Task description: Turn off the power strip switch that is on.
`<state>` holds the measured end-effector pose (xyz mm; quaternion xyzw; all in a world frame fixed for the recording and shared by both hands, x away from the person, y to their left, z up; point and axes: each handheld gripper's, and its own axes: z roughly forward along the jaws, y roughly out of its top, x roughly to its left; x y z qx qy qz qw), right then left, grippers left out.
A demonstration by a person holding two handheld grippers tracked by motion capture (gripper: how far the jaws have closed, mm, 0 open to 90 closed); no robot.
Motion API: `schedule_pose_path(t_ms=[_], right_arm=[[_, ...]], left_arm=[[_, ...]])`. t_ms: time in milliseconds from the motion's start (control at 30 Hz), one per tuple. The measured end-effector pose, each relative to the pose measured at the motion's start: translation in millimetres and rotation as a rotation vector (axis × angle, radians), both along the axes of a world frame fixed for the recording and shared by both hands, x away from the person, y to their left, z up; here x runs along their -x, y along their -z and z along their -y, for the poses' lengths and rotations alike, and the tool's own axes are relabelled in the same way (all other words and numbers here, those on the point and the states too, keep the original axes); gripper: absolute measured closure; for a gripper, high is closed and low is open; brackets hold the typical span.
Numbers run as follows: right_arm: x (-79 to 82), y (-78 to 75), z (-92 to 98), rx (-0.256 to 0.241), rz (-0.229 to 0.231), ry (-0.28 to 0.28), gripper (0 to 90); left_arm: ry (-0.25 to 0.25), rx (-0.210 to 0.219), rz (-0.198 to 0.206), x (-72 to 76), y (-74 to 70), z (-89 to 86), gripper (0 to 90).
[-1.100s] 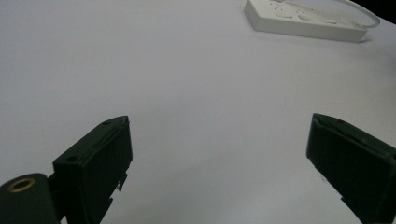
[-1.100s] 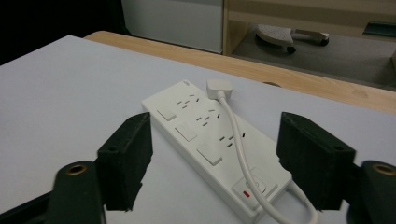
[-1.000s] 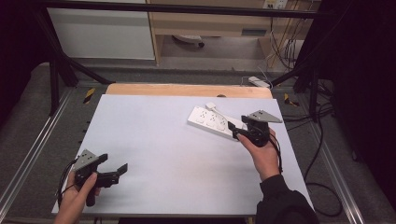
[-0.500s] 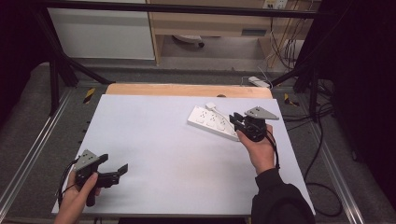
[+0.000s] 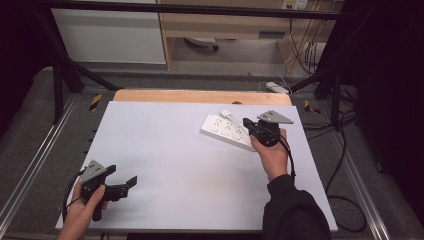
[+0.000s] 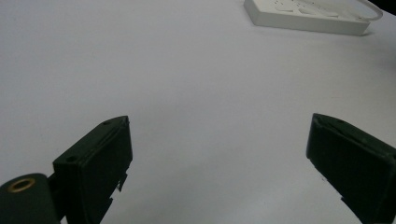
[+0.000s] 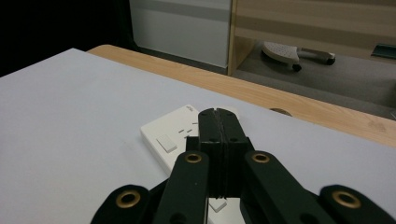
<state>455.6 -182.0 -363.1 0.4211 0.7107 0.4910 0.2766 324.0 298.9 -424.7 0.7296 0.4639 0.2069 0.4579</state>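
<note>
A white power strip [image 5: 226,131] lies flat at the table's far right, with a small white plug [image 5: 226,113] at its far end. My right gripper [image 5: 248,124] is shut with nothing between its jaws, and its tip hovers over the strip's right end. In the right gripper view the closed jaws of the right gripper [image 7: 218,115] point across the power strip [image 7: 169,136] and its rocker switch [image 7: 166,143]. My left gripper [image 5: 121,179] is held open near the front left corner, far from the strip. The left gripper [image 6: 219,125] shows bare table between its jaws, with the power strip [image 6: 303,17] far ahead.
The white table top [image 5: 170,150] ends in a wooden strip [image 5: 200,96] at the far edge. Beyond it are a cabinet, cables and a second power strip [image 5: 276,88] on the floor. Metal frame rails [image 5: 30,165] run along both sides.
My right gripper has moved slightly forward and left, over the power strip's right end. The left gripper has stayed put.
</note>
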Motion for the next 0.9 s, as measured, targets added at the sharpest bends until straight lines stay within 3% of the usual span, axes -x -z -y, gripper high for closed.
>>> schedule_pose_path(t_ms=[900], right_arm=[[-35.1, 21.0, -24.4, -0.008, -0.029, 0.022, 90.0]], left_arm=[[0.010, 0.000, 0.000, -0.3, 0.4, 0.8, 7.0]])
